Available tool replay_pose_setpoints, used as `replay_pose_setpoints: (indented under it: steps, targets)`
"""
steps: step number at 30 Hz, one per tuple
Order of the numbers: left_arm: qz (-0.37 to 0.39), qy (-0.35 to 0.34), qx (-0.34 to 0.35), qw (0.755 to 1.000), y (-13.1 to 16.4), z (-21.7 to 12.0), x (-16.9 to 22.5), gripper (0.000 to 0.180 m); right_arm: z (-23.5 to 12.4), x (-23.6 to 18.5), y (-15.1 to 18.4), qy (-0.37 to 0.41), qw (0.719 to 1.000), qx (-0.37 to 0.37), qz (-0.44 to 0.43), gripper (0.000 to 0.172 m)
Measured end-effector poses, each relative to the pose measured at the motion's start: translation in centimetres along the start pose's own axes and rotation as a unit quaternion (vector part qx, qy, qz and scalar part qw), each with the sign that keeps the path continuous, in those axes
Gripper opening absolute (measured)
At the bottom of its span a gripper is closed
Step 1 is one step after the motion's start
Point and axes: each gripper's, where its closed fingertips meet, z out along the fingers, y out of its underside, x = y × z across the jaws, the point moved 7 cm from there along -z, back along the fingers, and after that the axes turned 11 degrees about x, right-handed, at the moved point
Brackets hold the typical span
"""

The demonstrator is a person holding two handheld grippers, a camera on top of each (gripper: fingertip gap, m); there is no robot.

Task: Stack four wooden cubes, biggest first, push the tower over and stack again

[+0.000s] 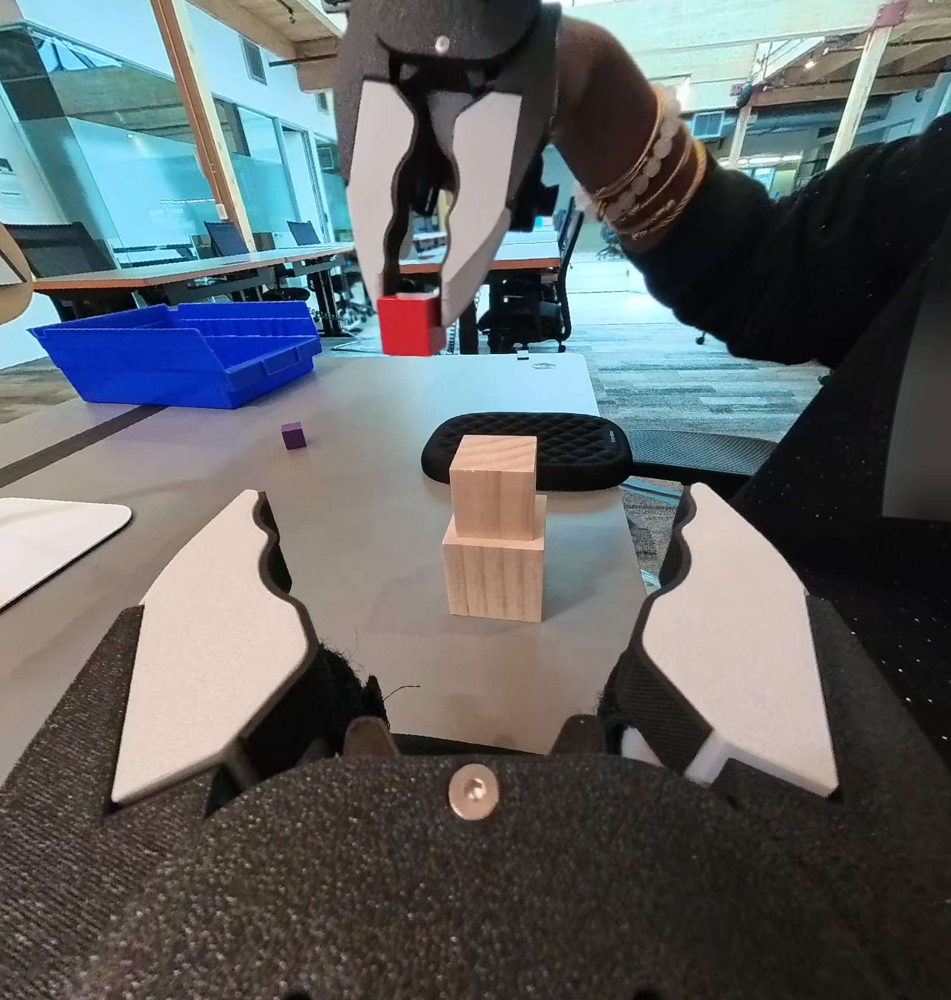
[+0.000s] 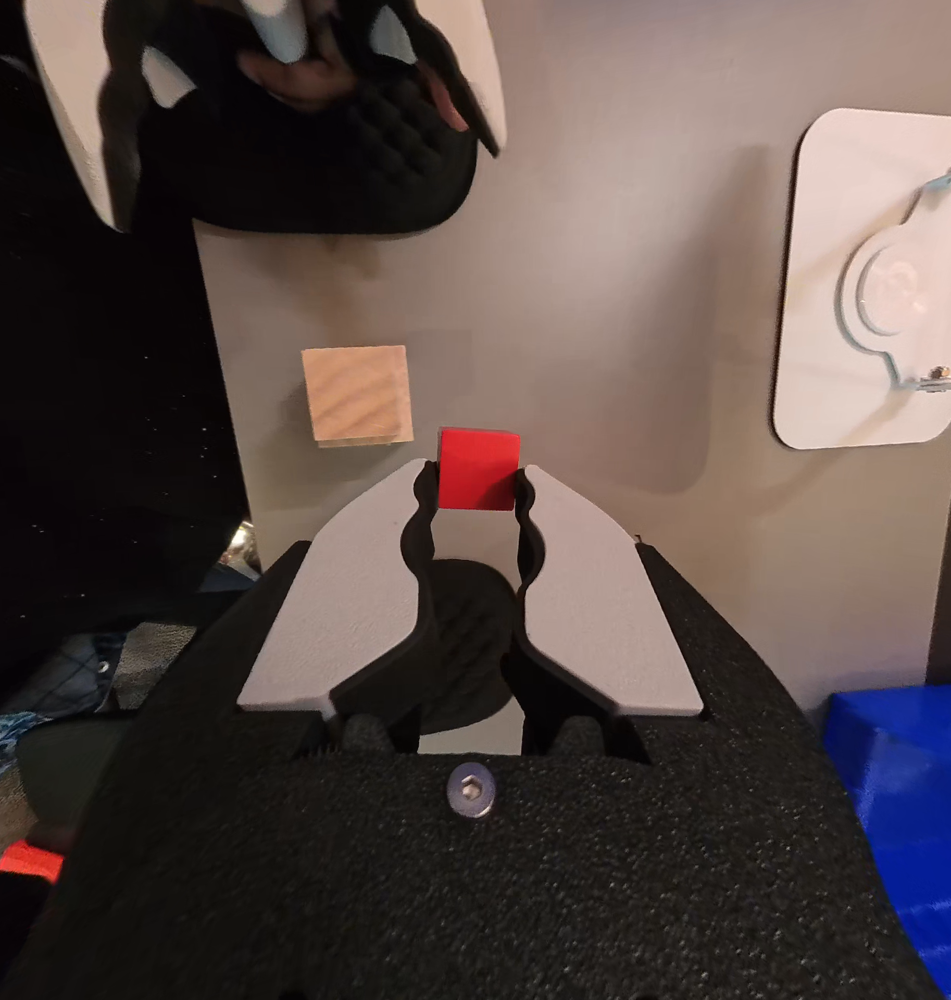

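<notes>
My right gripper (image 2: 477, 469) is shut on a red cube (image 2: 477, 469), both pads pressed on its sides, and holds it in the air above the table. The left wrist view shows it too, hanging from above with the red cube (image 1: 408, 327) at its tips. Two plain wooden cubes stand stacked on the grey table (image 1: 354, 541), the upper one (image 1: 494, 487) slightly off-centre on the lower one (image 1: 494, 581). Seen from above, the stack (image 2: 357, 395) lies left of the red cube. My left gripper (image 1: 473, 519) is wide open and empty, with the stack ahead between its fingers, untouched.
A small purple cube (image 1: 293, 435) lies on the table to the left. A blue bin (image 1: 181, 357) stands at the far left, a black padded rest (image 1: 560, 449) behind the stack, a white stand base (image 2: 863, 281) to one side. A person's sleeved arm (image 1: 787, 243) reaches in from the right. The left gripper's tips are roughly 12 cm from the right gripper's.
</notes>
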Motion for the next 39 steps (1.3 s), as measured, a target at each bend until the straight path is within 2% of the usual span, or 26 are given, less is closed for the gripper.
replay_pose_setpoints:
  steps: [22, 29, 39]
  targets:
    - [0.006, 0.002, -0.006, 1.0, 0.1, 0.1, 0.1, 0.134, 1.6, -5.5, -2.4, -0.034, 0.999, 0.0, -0.031, 0.027]
    - [0.008, 0.003, -0.008, 1.0, 0.1, 0.1, 0.2, 0.134, 2.4, -6.2, -2.1, -0.047, 0.998, -0.011, -0.042, 0.027]
    - [0.008, 0.003, -0.007, 1.0, 0.1, 0.1, 0.2, 0.133, 3.9, -5.0, -1.4, -0.05, 0.997, -0.044, -0.039, 0.027]
